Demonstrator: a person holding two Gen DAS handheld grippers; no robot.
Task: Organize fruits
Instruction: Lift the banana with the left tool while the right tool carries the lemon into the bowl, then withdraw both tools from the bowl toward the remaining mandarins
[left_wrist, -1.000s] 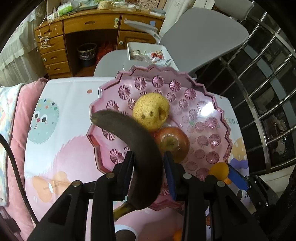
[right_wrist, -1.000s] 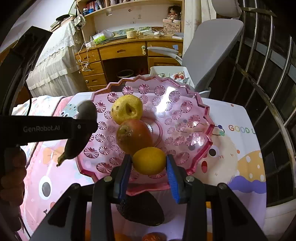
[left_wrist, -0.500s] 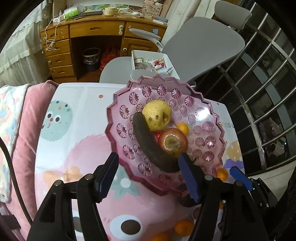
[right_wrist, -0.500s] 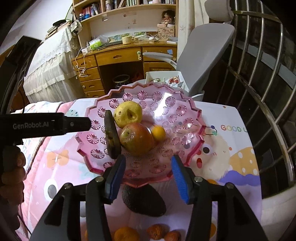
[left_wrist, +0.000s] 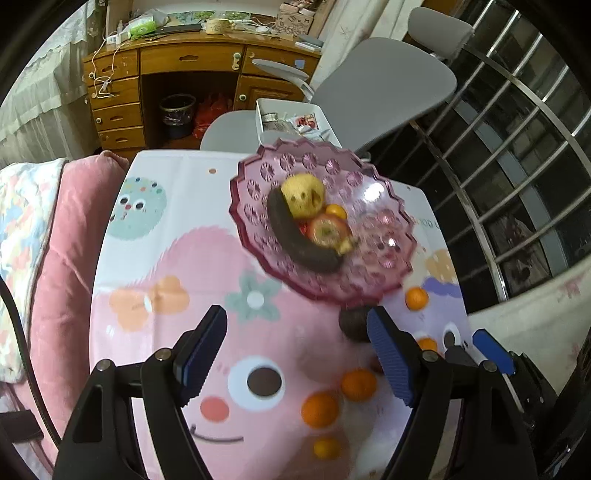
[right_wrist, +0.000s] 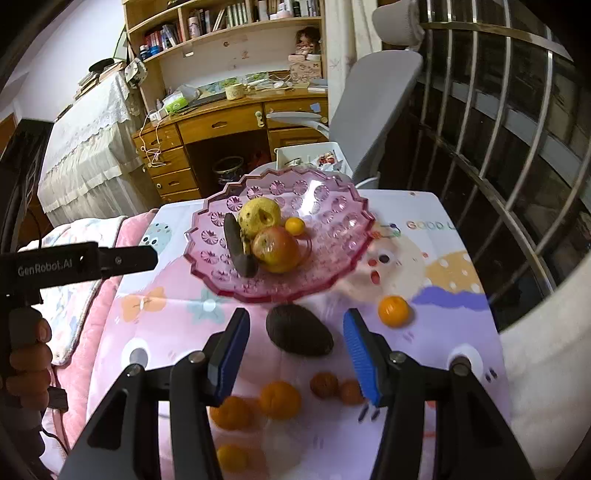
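Pink glass bowl (right_wrist: 334, 273) near the far edge of the cartoon tablecloth (right_wrist: 166, 325), already carrying blackened banana (right_wrist: 238, 247), yellow fruit (right_wrist: 258, 218), red apple (right_wrist: 277, 249) and one small orange (right_wrist: 294, 226).

Still loose on the cloth: dark avocado (right_wrist: 299, 330) just in front of the bowl, several mandarins (right_wrist: 394, 311) and two brown nuts (right_wrist: 324, 384) nearer the camera.

Likely trouble: heaped fruit sits toward one side of the shallow bowl, so another round piece dropped against the apple could roll off over the scalloped rim. Soft avocado could bruise or squirt sideways under a hard off-centre pinch. Loose mandarins could be nudged toward the table edge by a low sweep.

Left gripper (left_wrist: 295, 354): jaws opening, wide apart, nothing between them, only tablecloth below. Right gripper (right_wrist: 295, 350): jaws moderately apart, empty, avocado framed between the tips but pads clear of it.
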